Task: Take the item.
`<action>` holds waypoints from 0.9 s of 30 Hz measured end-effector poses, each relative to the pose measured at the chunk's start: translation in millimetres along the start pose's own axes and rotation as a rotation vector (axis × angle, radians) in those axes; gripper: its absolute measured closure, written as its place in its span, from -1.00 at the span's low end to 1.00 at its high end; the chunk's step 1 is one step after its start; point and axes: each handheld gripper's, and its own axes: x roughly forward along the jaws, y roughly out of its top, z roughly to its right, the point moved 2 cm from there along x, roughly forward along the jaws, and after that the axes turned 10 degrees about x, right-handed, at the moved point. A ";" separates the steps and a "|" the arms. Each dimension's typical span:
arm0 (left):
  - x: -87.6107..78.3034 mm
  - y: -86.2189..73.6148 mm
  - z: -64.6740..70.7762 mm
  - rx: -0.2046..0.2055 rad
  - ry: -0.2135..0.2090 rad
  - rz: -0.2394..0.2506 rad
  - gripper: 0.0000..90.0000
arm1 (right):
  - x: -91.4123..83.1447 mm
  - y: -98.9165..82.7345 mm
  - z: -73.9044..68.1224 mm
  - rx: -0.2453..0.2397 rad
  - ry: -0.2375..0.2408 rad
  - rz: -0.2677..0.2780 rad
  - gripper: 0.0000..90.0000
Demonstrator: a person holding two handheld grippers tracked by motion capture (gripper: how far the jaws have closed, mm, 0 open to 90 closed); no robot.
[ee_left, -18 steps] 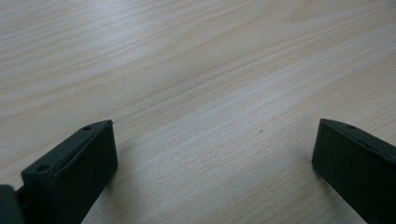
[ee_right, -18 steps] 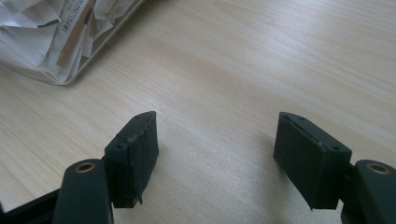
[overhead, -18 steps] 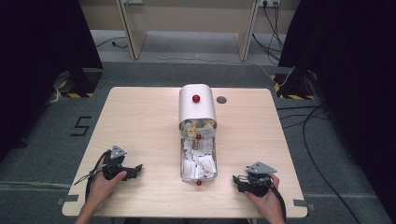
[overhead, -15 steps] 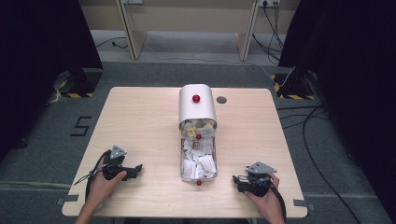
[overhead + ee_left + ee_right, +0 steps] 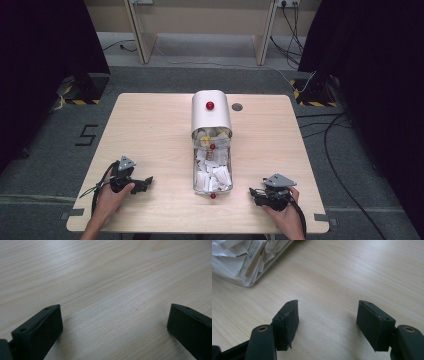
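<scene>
A silver box [image 5: 211,117] with a red knob [image 5: 209,105] on top stands at the table's middle. Out of its near side runs a clear tray [image 5: 194,172] full of white paper slips [image 5: 212,172], with another red knob [image 5: 213,196] at its front end. My left gripper [image 5: 145,181] lies on the table left of the tray, open, and the left gripper view has bare wood between its jaws [image 5: 115,310]. On the tray's other side rests my right gripper [image 5: 252,192], also open and empty [image 5: 328,307]. The tray's corner [image 5: 265,271] and slips [image 5: 242,255] appear at the upper left of the right gripper view.
A small dark round hole [image 5: 237,107] sits in the tabletop [image 5: 150,130] right of the box. Both hands rest near the table's front edge. Cables [image 5: 350,150] and wooden desk legs [image 5: 140,35] stand on the floor beyond.
</scene>
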 end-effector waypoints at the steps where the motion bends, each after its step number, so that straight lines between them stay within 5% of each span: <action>1: 0.0 0.0 0.0 0.000 0.000 0.000 -1.00 | -0.4 0.1 0.0 -0.001 0.000 0.002 -0.21; 8: 0.0 0.0 0.0 0.000 0.000 0.000 -1.00 | -9.7 10.0 -4.8 -0.013 0.014 0.056 -0.20; 27: 0.0 0.0 0.0 0.000 0.000 0.000 -1.00 | -10.6 22.7 -14.2 -0.046 0.028 0.077 -0.19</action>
